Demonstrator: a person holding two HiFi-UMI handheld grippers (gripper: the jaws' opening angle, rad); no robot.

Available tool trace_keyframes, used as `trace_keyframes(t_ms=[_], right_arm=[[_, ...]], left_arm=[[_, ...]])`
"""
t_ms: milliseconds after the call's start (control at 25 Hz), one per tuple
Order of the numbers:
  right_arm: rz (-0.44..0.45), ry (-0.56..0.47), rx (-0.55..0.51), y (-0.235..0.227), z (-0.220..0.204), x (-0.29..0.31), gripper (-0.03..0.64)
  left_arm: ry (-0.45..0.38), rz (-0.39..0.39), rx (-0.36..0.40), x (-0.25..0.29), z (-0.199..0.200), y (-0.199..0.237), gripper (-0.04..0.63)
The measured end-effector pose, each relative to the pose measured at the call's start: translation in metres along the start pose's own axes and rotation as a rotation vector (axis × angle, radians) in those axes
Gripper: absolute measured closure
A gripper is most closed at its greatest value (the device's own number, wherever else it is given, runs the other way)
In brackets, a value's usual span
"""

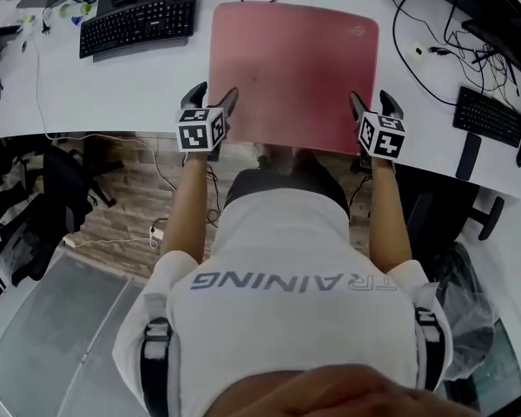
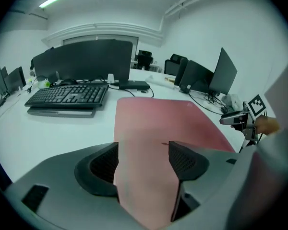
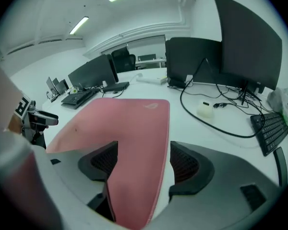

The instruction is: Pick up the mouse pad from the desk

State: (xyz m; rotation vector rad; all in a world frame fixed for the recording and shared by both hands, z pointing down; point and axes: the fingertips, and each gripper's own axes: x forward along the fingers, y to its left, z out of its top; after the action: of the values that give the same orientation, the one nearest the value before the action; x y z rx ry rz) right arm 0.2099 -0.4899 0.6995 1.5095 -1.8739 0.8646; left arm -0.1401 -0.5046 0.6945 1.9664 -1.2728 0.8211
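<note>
The person's arms reach forward from a white shirt; each hand carries one tool. The left tongs stand at the near left corner of the mouse pad; the right tongs stand at its near right corner. In the left gripper view the left tongs are wide apart, and the pink mouse pad runs through the gap between them; the pads do not press on it. In the right gripper view it is the same; the right tongs are spread wide, the corner of the mouse pad lies between them, not squeezed. The mouse pad lies flat on the white worktop, and its near edge comes to the front edge of the worktop and seems to pass a little over it. Farther on the left lies a black keyboard; on the right are black cables and a second keyboard. At the far side stand dark monitors.
</note>
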Motion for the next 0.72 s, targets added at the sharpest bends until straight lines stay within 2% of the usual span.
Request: trace_keyframes(t_ms=[160, 280, 720], right_arm=[[-0.010, 0.077, -0.005, -0.003, -0.023, 0.025, 0.262], [-0.014, 0.118, -0.006, 0.000, -0.036, 0.034, 0.255], [-0.050, 0.109, 0.000, 0.003, -0.044, 0.039, 0.253]], left_arm=[[0.101, 0.031, 0.009, 0.031, -0.025, 0.013, 0.259], [0.143, 0.052, 0.003, 0.043, -0.036, 0.022, 0.256], [0.143, 0.082, 0.003, 0.045, -0.039, 0.024, 0.253]])
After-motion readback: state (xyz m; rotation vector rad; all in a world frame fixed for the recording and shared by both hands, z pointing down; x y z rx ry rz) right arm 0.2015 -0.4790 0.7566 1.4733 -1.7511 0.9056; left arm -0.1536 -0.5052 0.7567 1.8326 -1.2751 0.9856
